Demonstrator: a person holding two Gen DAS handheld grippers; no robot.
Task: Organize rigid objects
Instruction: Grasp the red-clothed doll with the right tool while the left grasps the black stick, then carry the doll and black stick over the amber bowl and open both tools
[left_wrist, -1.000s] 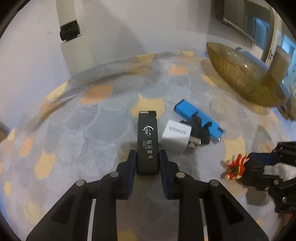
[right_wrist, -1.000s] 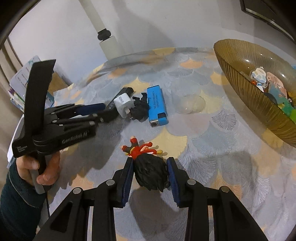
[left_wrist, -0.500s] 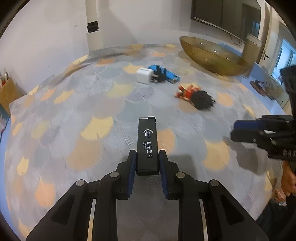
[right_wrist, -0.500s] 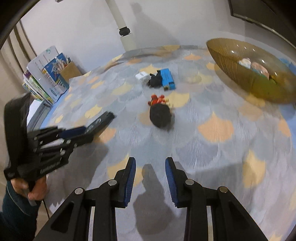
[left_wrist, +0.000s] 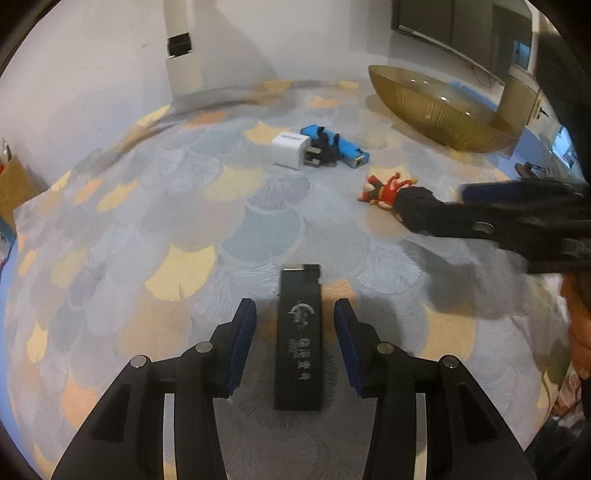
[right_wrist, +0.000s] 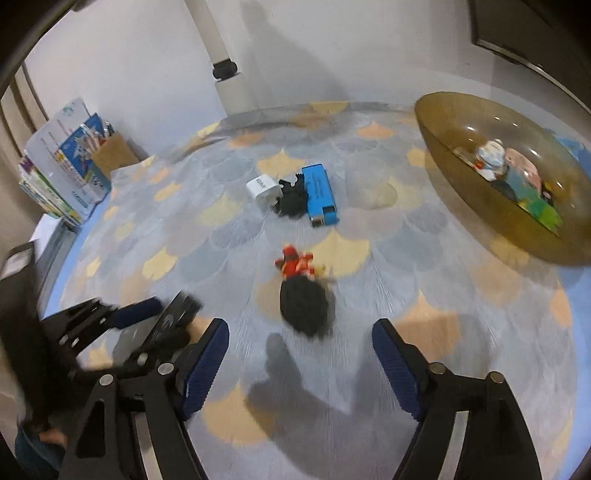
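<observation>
The left gripper (left_wrist: 294, 341) has just been opening: its blue pads stand clear on either side of a flat black rectangular lighter with white lettering (left_wrist: 300, 343), which lies between them on the table (left_wrist: 110, 229) near its near edge, released and not gripped. The right gripper (right_wrist: 300, 363) has also just been opening and is released, with nothing between its pads; just ahead of it lies a small toy figure in red with a bushy black head of hair (right_wrist: 301, 291), apart from the pads, toward the middle of the table.

Farther back, toward the far edge, three things sit bunched and touching: a white cube-shaped plug charger (right_wrist: 262, 189), a small black lumpy figure (right_wrist: 291, 199) and a blue rectangular lighter (right_wrist: 319, 195). At the right edge stands a large amber ribbed glass bowl (right_wrist: 461, 147), which already holds several small colourful items too jumbled to name.

As a judgement, the sorting is partway along. The black lighter looks set down apart as the start of a place of its own, and the red-and-black toy seems next to be taken. The cluster of three is untouched and remains to be separated. Whether the bowl is the intended destination cannot be told.
</observation>
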